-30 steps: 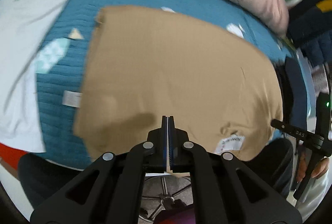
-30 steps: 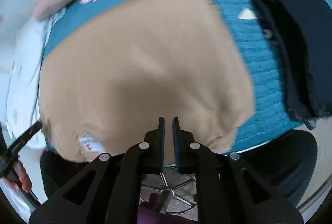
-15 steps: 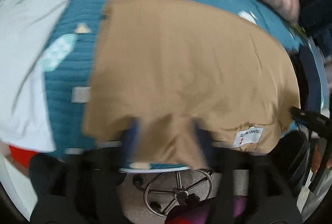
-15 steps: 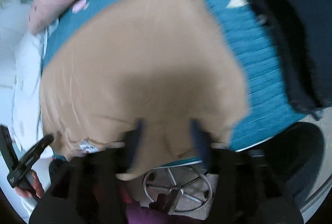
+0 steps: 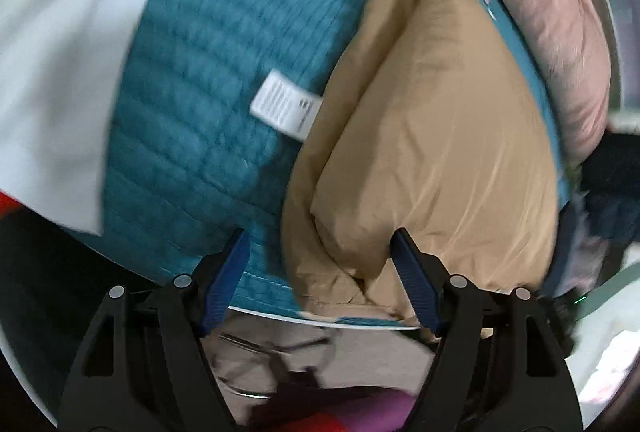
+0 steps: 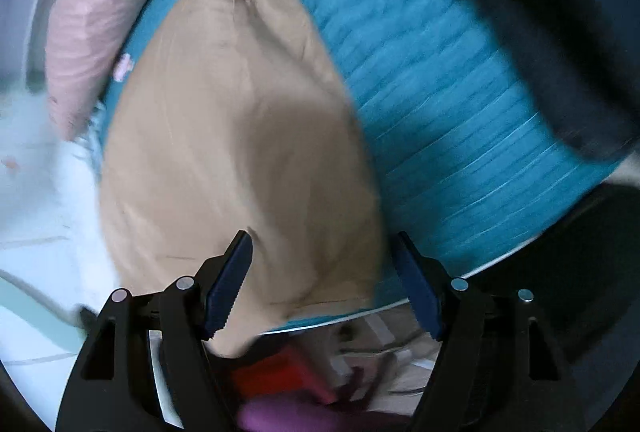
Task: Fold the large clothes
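here the tan garment (image 5: pixel 436 135) lies folded on the teal quilt (image 5: pixel 192 135), its long axis running away from the cameras toward the pink pillow (image 6: pixel 100 11), narrowing to a bunched tip at the far end. both the left tongs (image 5: pixel 320 252) and right tongs (image 6: pixel 322 256) hang over its near edge, spread wide and gripping nothing. a white care label (image 5: pixel 286 105) juts from the garment's left side.

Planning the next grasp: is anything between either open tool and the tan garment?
Nothing visible. The left tool and right tool are both open with the tan garment directly ahead on the teal quilt.
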Tool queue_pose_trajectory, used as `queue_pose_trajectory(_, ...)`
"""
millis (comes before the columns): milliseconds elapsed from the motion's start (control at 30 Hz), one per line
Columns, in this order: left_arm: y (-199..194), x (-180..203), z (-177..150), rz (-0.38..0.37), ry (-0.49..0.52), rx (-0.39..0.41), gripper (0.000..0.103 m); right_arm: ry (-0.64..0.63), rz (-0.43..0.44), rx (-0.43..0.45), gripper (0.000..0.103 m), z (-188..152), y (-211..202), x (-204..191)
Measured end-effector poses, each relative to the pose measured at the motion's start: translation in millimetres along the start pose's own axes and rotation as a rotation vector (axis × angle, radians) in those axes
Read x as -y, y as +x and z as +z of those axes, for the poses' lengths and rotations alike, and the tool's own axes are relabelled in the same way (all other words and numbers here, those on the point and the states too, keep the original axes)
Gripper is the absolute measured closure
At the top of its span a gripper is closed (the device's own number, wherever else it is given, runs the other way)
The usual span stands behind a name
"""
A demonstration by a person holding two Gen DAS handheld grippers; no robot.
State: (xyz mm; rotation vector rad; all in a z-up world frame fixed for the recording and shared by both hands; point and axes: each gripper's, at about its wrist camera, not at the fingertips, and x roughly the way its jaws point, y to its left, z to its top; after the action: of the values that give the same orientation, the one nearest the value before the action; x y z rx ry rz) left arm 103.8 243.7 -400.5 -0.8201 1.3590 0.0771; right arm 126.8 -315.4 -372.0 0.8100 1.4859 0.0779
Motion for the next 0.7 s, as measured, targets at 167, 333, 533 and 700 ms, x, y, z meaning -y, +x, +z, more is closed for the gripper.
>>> queue_pose_trajectory(167, 4, 14, -12, 0.041, 0.103, 0.060, 0.067, -0.055, -0.112, 0.030, 0.060, -2, 13, -18)
queue_pose_trajectory(333, -7, 35, -26, 0.029, 0.186, 0.126, 0.085, -0.009, -0.076, 0.070, 0.088, -6, -3, -25)
queue_pose_trajectory(533, -24, 40, -35, -0.005, 0.199, 0.140, 0.087, -0.074, -0.119, 0.121, 0.091, -27, -32, -38)
queue_pose_trajectory(700, -21, 31, -54, 0.010, 0.237, 0.101, 0.087, -0.066, -0.151, 0.096, 0.090, -40, -36, -21)
